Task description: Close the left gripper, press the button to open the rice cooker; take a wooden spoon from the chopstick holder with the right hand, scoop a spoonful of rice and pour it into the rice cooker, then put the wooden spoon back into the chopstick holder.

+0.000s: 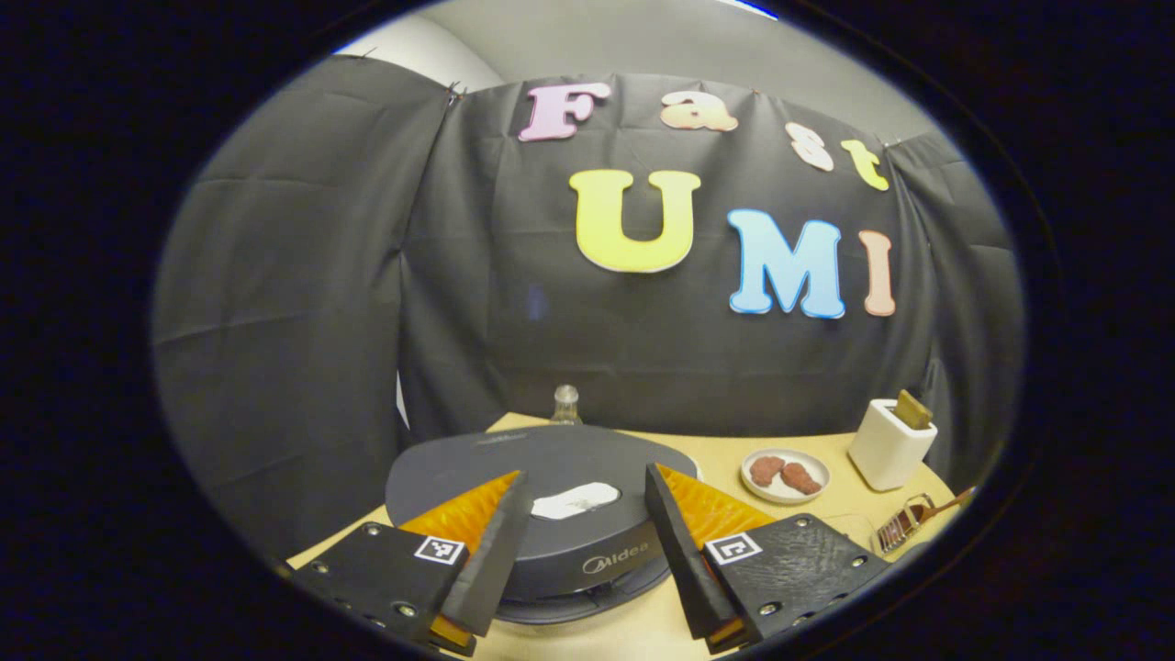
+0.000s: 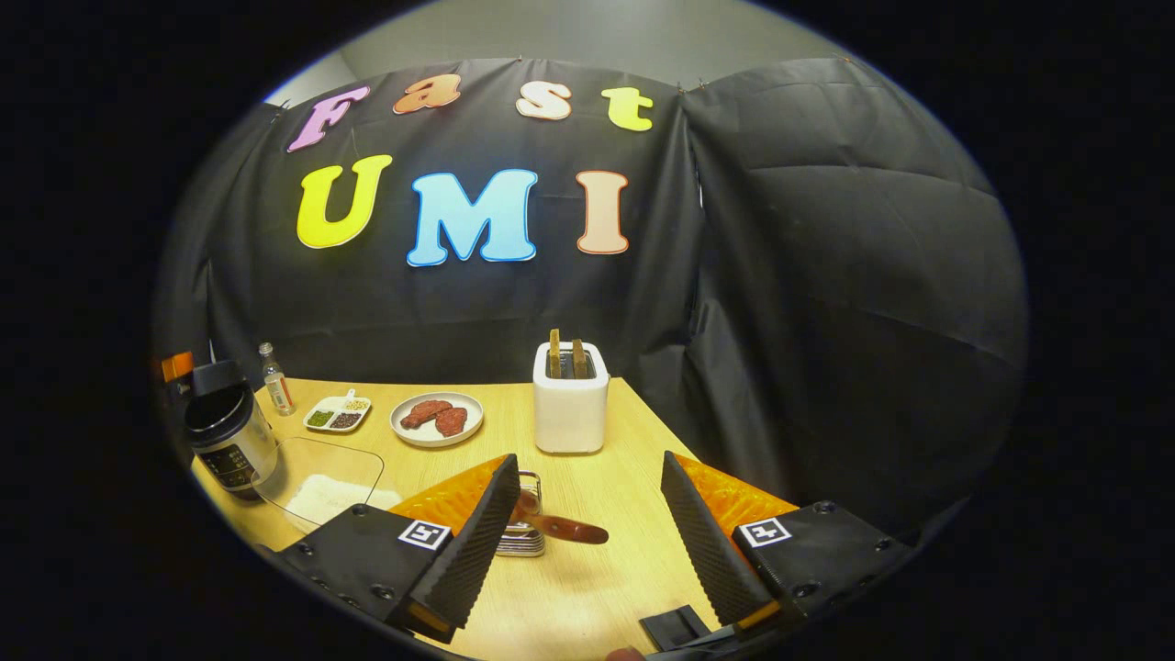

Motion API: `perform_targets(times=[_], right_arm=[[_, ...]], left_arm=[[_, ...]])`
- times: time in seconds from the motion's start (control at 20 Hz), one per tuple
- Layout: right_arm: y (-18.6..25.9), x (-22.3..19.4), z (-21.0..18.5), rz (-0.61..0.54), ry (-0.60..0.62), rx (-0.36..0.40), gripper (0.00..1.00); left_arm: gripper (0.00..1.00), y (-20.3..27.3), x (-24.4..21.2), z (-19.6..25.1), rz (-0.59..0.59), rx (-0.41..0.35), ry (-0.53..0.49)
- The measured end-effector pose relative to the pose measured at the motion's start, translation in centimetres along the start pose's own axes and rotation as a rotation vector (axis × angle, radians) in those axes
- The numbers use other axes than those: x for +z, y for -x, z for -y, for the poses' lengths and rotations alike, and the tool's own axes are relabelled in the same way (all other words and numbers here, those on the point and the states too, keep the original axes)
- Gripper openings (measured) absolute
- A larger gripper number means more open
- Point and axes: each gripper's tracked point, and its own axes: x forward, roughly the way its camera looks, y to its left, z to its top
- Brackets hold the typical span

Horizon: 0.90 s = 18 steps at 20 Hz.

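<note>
The left gripper [image 1: 585, 514] hangs just over the rice cooker [image 1: 542, 500], and its two fingers stand wide apart. The rice cooker sits by the left edge of the table [image 2: 587, 588] with its lid down, so the first step is not yet done. To do it well, I think the fingers should squeeze together first, making one firm tip. Then that tip should come down on the button at the front of the lid; I cannot tell just where the button is. A slow, straight push looks best, so the cooker does not slide. The right gripper [image 2: 587, 514] waits with its fingers apart too, holding nothing. The wooden spoon [image 2: 560, 526] sticks out of the chopstick holder [image 2: 521, 528] near the front edge, close ahead of that gripper. The rice [image 2: 326, 500] lies in a clear tray [image 2: 317, 459] just beside the cooker.
</note>
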Motion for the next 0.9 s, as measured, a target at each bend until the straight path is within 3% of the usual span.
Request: perform_targets(times=[0.4,0.9], right_arm=[[0.4,0.2,0.3,0.002,0.043,0.02,0.99],[1.1,0.7,-0.3,0.005,0.068,0.04,0.98]], left_arm=[[0.82,0.4,-3.8,0.5,0.003,0.04,-0.084],[0.82,1.2,-5.3,0.7,0.079,0.084,-0.064]])
